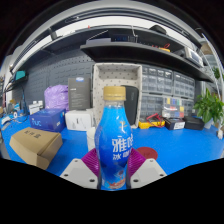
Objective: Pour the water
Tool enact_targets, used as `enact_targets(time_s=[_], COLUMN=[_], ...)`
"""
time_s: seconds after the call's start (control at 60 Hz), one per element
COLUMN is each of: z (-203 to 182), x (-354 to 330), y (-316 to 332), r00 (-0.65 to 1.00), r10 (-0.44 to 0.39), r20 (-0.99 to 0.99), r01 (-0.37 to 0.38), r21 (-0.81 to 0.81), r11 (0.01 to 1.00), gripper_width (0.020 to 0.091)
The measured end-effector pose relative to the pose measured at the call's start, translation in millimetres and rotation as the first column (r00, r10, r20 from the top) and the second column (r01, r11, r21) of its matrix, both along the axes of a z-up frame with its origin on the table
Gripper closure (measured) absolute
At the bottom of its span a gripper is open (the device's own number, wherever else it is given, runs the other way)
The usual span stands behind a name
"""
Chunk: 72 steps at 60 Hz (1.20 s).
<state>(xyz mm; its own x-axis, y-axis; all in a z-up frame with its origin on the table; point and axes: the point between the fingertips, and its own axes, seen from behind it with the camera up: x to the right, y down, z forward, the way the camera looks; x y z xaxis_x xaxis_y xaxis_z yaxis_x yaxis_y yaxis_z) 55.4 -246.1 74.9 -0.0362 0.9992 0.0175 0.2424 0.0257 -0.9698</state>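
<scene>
A blue bottle [114, 140] with an orange-yellow cap and white lettering on its label stands upright between my fingers. My gripper [113, 163] is shut on the bottle, the magenta pads [92, 160] pressing its lower body on both sides. The bottle's base is hidden below my fingers. It is held over a blue table [170, 148].
A cardboard box [34, 145] lies to the left on the table. A blue box [47, 119] and a purple container [57, 97] stand behind it. White crates [121, 80], dark shelving [165, 85], small items and a green plant [209, 105] line the back right.
</scene>
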Motion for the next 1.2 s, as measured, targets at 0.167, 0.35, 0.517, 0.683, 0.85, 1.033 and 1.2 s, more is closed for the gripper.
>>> enact_targets(time_s=[0.167, 0.35, 0.517, 0.683, 0.85, 1.033, 1.2], z=[-1, 13, 17, 18, 33, 54, 69], x=[-2, -1, -22, -53, -80, -104, -122], y=[-1, 25, 72, 103, 114, 113, 99], r00=[0.999, 0.998, 0.987, 0.967, 0.953, 0.948, 0.953], r10=[0.011, -0.008, -0.016, -0.002, 0.009, -0.002, 0.024], r20=[0.03, 0.062, 0.157, 0.256, 0.302, 0.318, 0.302], r01=[-0.012, -0.006, -0.074, -0.216, -0.3, -0.314, -0.27], r21=[0.035, 0.226, 0.546, 0.821, 0.941, 0.933, 0.881], r11=[0.999, 0.974, 0.834, 0.528, 0.154, -0.176, -0.388], gripper_width=[0.0779, 0.0781, 0.0779, 0.0782, 0.0782, 0.0776, 0.0774])
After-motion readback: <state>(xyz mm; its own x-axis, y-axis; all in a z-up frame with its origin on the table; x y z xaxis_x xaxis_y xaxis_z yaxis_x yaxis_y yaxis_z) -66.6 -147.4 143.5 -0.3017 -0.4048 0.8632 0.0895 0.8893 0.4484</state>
